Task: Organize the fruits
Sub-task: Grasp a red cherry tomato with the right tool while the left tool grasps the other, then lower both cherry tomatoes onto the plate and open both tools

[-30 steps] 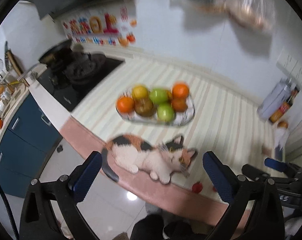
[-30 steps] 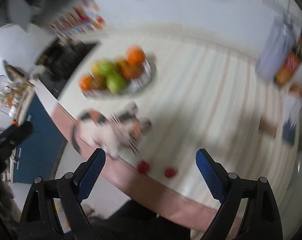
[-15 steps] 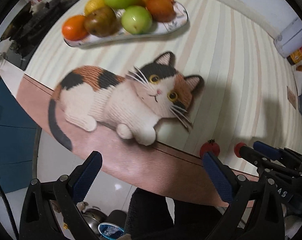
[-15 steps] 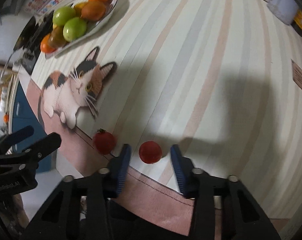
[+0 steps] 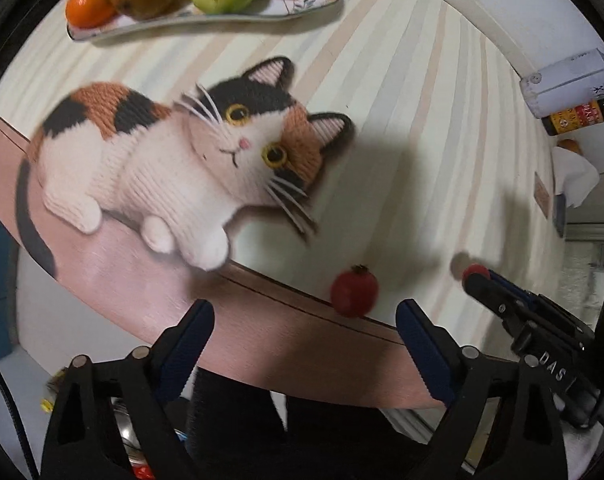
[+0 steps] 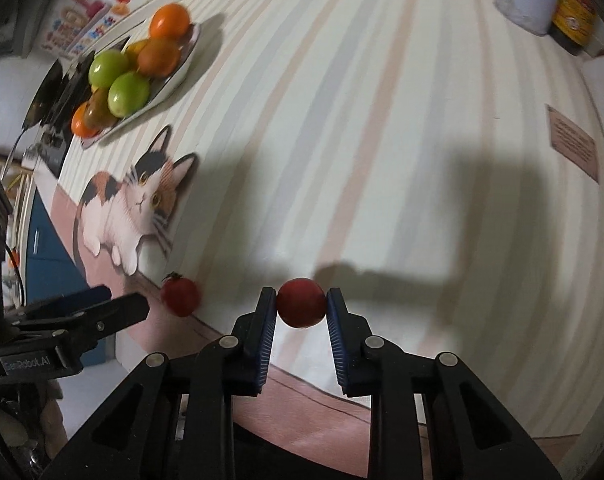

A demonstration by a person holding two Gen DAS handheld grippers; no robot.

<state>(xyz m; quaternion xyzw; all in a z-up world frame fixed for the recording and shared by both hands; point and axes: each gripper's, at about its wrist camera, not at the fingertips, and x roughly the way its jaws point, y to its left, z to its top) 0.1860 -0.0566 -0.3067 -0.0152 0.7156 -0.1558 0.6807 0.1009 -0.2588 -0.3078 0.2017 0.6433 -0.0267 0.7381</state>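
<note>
My right gripper (image 6: 301,306) is shut on a small red tomato (image 6: 301,303) just above the striped cloth near the table's front edge; it also shows in the left wrist view (image 5: 476,270). A second red tomato (image 5: 354,291) with a dark stem lies on the cloth at the front edge, also in the right wrist view (image 6: 181,296). My left gripper (image 5: 304,328) is open and empty, hovering just short of that tomato. A white plate (image 5: 206,24) with oranges, green apples and a brown pear stands at the back left; it also shows in the right wrist view (image 6: 170,84).
A calico cat picture (image 5: 174,164) is printed on the cloth between plate and front edge. A white can (image 5: 566,80) and a dark bottle (image 5: 578,116) stand at the far right by the wall. A stove (image 6: 58,92) lies beyond the plate.
My right gripper has closed on the right tomato. My left gripper has moved lower and closer to the table's front edge, toward the left tomato, still open.
</note>
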